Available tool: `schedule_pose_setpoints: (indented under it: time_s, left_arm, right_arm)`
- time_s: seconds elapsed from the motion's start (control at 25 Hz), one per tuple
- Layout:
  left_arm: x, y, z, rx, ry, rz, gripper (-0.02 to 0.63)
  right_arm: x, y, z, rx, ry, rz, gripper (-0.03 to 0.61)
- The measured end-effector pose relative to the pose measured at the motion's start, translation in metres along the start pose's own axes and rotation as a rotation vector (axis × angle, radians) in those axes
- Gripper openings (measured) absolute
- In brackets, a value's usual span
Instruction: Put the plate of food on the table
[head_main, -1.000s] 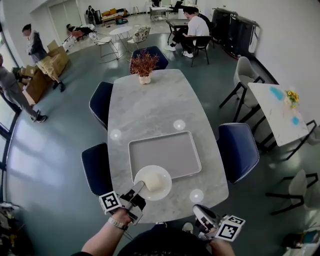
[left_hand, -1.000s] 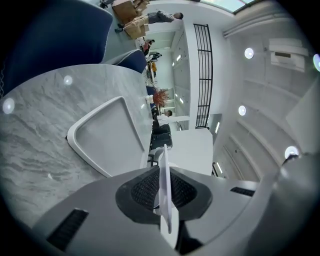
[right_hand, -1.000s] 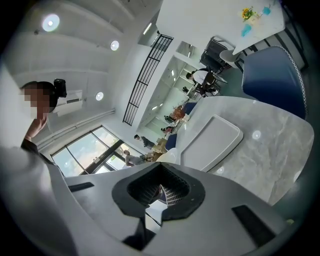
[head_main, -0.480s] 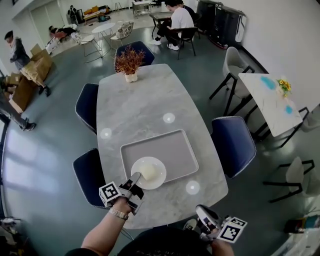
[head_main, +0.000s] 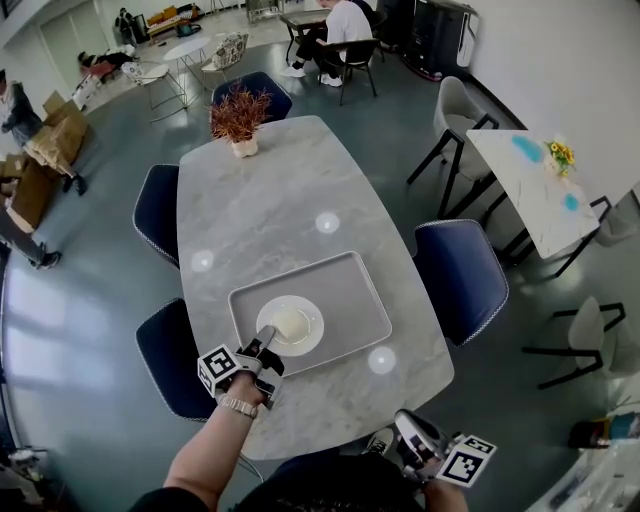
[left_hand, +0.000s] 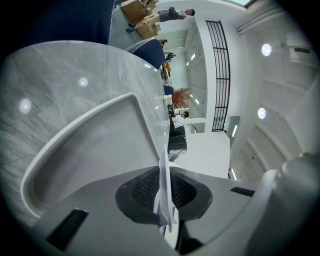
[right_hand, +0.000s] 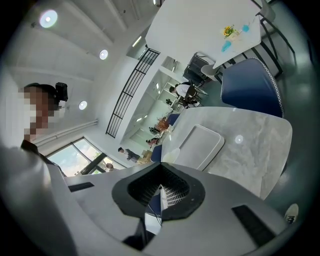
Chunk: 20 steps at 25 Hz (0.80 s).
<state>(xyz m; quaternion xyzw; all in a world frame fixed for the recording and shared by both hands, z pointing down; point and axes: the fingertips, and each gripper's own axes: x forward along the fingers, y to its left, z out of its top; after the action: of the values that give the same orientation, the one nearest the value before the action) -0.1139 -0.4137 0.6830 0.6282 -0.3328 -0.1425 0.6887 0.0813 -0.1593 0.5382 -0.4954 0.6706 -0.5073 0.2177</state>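
Clamping the near rim of the white plate, the left gripper held it edge-on between its jaws, so that in the left gripper view the thin rim ran straight up through the narrow gap between the dark pads. The plate, with a pale lump of food on it, lay over the near-left part of the grey tray on the marble table; whether it rested on the tray or hung just above it I could not tell. The right gripper hung low beside the person's body, off the table, its jaws together on nothing. A second before, the plate had straddled the tray's near edge, half over bare tabletop; now it sat wholly within the tray's outline.
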Motion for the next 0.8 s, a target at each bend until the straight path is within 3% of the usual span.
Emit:
schedule_pose_setpoints:
  time_s: [0.32, 0.8]
  left_arm:
    - [0.023, 0.025, 0.006, -0.026, -0.008, 0.100, 0.029]
    - [0.044, 0.044, 0.013, -0.017, -0.005, 0.172, 0.029]
  right_arm:
    - [-0.008, -0.005, 0.001, 0.011, -0.018, -0.021, 0.011]
    - [-0.008, -0.008, -0.001, 0.034, -0.021, -0.019, 0.011]
